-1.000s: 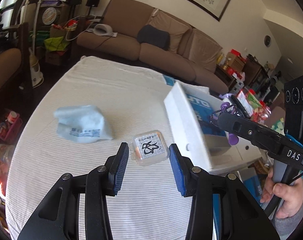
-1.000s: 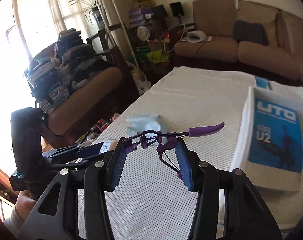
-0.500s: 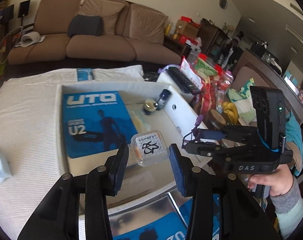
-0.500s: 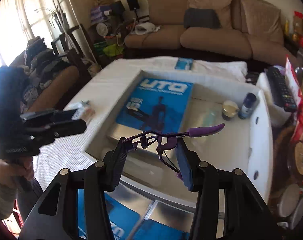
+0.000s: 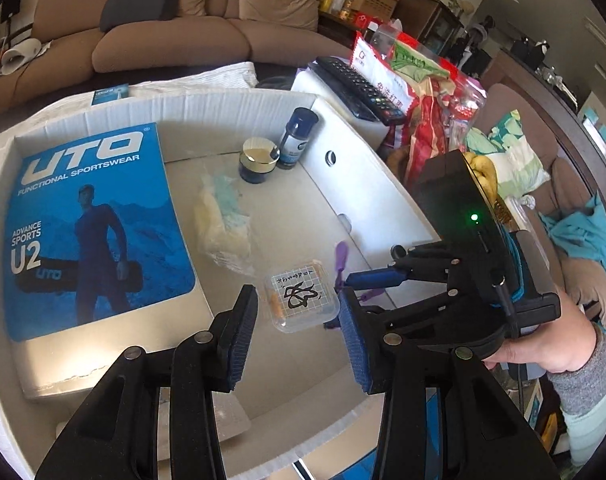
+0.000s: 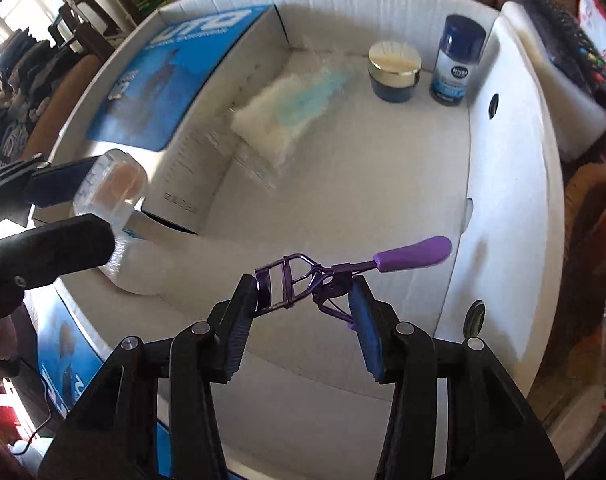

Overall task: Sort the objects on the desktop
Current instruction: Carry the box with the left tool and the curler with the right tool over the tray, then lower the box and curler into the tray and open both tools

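Observation:
My left gripper (image 5: 299, 316) is shut on a small clear plastic case (image 5: 301, 299) with a black emblem, held above the floor of a white cardboard box (image 5: 367, 168). My right gripper (image 6: 309, 300) is shut on a purple eyelash curler (image 6: 343, 270), its handle pointing right, over the same box (image 6: 503, 184). The right gripper also shows in the left wrist view (image 5: 377, 280), just right of the case. The left gripper with the case shows in the right wrist view (image 6: 103, 200) at the left.
Inside the box lie a blue UTO package (image 5: 87, 216), a plastic-wrapped pack (image 5: 223, 216), a gold-lidded jar (image 5: 259, 160) and a blue-capped bottle (image 5: 297, 138). A remote (image 5: 355, 84) and snack bags (image 5: 423, 96) lie beyond the box's right wall.
Both grippers have swung from over the striped table to over the white box and lowered toward it, each still holding its object. The blue cloth on the table has left view.

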{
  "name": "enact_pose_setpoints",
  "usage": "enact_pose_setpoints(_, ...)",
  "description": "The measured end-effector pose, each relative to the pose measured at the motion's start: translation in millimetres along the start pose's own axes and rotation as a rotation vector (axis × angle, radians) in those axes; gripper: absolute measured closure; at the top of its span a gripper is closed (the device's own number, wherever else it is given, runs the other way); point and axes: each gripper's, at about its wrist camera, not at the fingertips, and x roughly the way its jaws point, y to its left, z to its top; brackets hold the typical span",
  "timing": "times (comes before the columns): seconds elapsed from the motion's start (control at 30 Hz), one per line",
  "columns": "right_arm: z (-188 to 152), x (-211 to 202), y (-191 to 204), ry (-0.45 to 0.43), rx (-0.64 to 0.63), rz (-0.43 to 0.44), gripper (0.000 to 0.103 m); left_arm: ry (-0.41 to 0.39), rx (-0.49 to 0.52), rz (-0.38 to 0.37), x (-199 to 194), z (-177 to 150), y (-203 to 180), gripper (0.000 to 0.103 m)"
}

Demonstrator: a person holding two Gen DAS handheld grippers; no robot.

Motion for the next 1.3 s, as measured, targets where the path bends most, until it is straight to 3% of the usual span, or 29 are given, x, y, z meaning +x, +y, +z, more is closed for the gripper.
enact_pose_setpoints(0.13,3,17,1,0.060,-0.017,-0.027,0.060,0.035,0.018,0.015,13,2,-3,0.060)
enact_pose_setpoints(0.23,-3,11,1,0.031,0.002,-0.031,0.060,0.049,0.027,0.017,18,2,-5,0.060)
enact_pose_setpoints(0.33,-23,-22,2,-0.100,0.036,0.000,0.060,0.067,0.039,0.021,24,2,-8,0.060)
enact_pose_setpoints(0.43,-55,-64,4,-0.277,0.102,0.025,0.053,0.104,0.063,0.043,36,0,-12,0.060)
enact_pose_setpoints(0.57,-89,-97,9,-0.429,0.163,-0.051,0.048,0.172,0.085,0.070,55,-8,-18,0.060)
enact_pose_setpoints(0.67,-87,-105,10,-0.438,0.138,-0.110,0.049,0.215,0.062,0.063,67,-13,-17,0.060)
enact_pose_setpoints(0.77,-84,-106,-5,-0.477,0.182,-0.049,0.049,0.233,0.037,0.064,71,-14,-14,0.060)
enact_pose_setpoints(0.93,-75,-95,-13,-0.469,0.194,-0.002,0.048,0.259,0.022,0.101,71,-13,-13,0.059)
enact_pose_setpoints(1.07,-77,-95,-17,-0.482,0.213,0.045,0.048,0.238,-0.020,0.080,63,-15,-11,0.037)
enact_pose_setpoints(1.3,-80,-95,-12,-0.502,0.214,0.089,0.048,0.168,-0.032,0.056,29,-16,-13,0.035)
